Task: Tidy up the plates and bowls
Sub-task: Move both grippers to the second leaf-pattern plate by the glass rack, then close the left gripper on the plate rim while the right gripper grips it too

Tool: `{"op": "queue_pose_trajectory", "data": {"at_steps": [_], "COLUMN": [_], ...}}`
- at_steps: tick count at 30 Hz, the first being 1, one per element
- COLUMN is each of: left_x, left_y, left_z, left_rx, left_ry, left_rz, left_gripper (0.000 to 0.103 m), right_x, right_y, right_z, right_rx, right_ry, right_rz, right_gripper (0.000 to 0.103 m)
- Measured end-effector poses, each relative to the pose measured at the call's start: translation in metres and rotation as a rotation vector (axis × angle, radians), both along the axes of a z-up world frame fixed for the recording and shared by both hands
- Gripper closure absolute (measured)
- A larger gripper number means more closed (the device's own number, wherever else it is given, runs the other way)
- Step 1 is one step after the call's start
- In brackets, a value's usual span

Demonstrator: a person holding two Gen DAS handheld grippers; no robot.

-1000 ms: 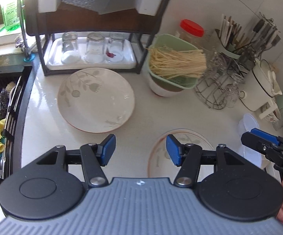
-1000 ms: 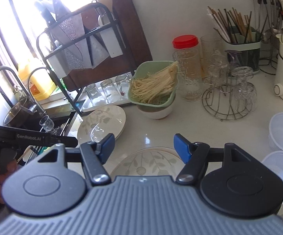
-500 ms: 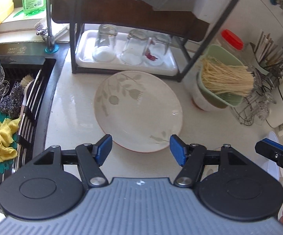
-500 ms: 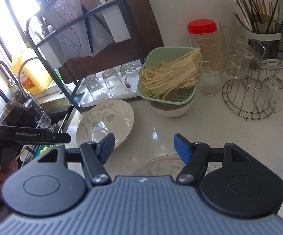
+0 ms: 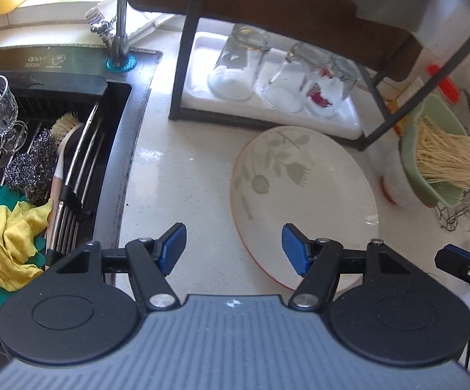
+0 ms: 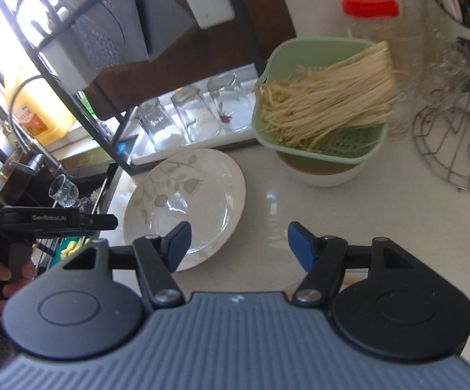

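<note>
A large cream plate with a leaf pattern [image 5: 303, 201] lies flat on the white counter in front of the dish rack; it also shows in the right wrist view [image 6: 186, 204]. My left gripper [image 5: 230, 248] is open and empty, just above the plate's near left rim. My right gripper [image 6: 238, 243] is open and empty, hovering over the counter at the plate's right edge. A white bowl [image 6: 322, 172] sits under a green colander of noodles [image 6: 326, 107]. The left gripper's body [image 6: 56, 221] shows at the left of the right wrist view.
A black rack with a white tray of upturned glasses [image 5: 277, 78] stands behind the plate. The sink [image 5: 40, 162] with a glass, brush, scourer and yellow cloth lies left. A wire stand [image 6: 456, 143], a red-lidded jar [image 6: 371, 16] and a utensil holder stand right.
Both grippers moved left and forward along the counter toward the large plate. The smaller patterned plate beneath them has dropped out of view. Both stayed open.
</note>
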State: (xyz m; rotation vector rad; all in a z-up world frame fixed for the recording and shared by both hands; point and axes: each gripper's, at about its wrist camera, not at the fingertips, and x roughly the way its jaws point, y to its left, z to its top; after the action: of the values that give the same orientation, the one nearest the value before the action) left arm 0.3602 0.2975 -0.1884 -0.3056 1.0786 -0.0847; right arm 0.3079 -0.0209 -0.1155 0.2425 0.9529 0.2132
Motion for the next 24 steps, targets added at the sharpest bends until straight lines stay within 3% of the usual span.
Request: {"op": "queue_pose_trajectory", "data": {"at_steps": [3,12,17,24], "left_x": [0.015,0.057,0.069,0.083], "left_y": [0.006,0.011,0.005,0.001], "left_z": [-0.009,-0.036,-0.043,-0.044], "left_rx": [0.024,-0.026,-0.03,-0.039], "left_ry": [0.013,0.054,0.042,0.046], "left_rz": [-0.033,-0.1,-0.129,-0.173], "left_gripper": [0.033,0.033,0.035,0.061], "right_x": [0.012,0.049,0.061,0.069], "right_y": [0.006,0.019,0.025,0.031], "right_z": [-0.01,-0.046,-0.066,-0.079], "right_rx": [0.007,-0.016,-0.002,0.015], "right_ry": [0.028,0.088,0.126,0.146], "right_rz": [-0.003,-0.056,-0.113,-0.129], "right_gripper": [0.034,0.036,0.046,0.071]}}
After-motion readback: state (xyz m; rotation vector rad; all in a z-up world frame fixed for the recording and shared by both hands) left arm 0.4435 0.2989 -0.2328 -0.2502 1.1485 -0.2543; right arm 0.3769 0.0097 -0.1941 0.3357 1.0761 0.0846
